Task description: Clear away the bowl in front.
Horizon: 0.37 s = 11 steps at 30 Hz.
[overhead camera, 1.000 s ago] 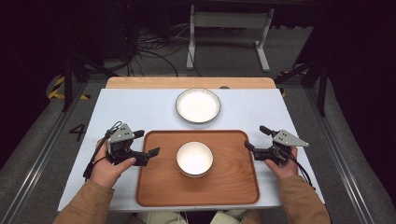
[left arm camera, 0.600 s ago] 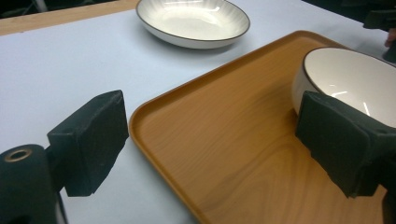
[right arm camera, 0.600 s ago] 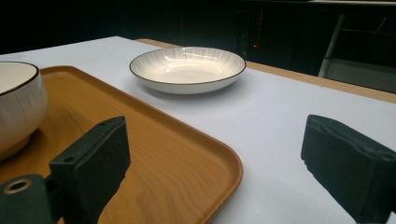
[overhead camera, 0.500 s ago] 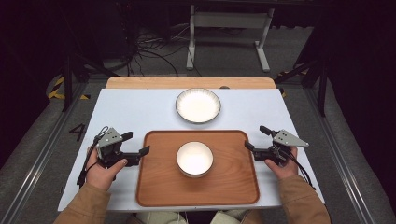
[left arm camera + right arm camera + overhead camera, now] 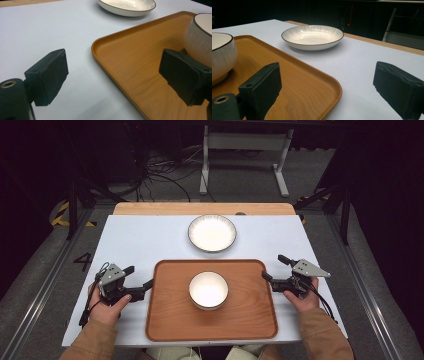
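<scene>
A wooden tray lies on the white table, at the near edge, and serves here as the landmark. A white bowl with a dark rim stands upright on the tray, about at its middle. Beyond the tray's far edge, apart from it, a shallow plate with a dark rim rests on the table. The left gripper sits at the tray's left edge, held in the person's left hand; its jaws stand wide apart with nothing between them but the tray's rim. In the left gripper view one jaw hangs over the bare table just left of the tray's far left corner and the other over the tray's floor, close beside the bowl; whether that jaw touches the bowl I cannot tell. The right gripper sits at the tray's right edge, in the right hand, also spread wide and gripping nothing. In the right gripper view one jaw hangs over the tray inside its far right corner and the other over the table to the tray's right, so the jaws straddle the rim. Whether either gripper touches the rim cannot be made out. The plate lies ahead of it.
</scene>
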Available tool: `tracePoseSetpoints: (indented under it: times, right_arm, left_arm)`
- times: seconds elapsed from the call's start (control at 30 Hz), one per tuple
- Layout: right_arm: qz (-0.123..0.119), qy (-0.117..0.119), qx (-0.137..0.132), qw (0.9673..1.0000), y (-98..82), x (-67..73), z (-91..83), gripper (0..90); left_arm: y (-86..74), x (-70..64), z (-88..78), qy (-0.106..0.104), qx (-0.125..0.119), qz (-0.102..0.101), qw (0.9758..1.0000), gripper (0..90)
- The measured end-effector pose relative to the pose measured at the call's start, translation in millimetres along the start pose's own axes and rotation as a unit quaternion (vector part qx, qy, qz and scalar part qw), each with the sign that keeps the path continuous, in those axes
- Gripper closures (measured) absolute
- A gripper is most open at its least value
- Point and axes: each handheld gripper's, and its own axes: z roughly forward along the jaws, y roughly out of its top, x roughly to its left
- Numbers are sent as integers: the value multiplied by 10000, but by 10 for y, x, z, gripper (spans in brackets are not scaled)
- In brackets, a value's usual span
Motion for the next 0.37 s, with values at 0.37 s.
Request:
tracePoseSetpoints:
  times: [0.37]
  right_arm:
    - [31,4,3,10000,0,-3,1,84]
  left_arm:
    - [-60,23,23,68,46,40,10000,94]
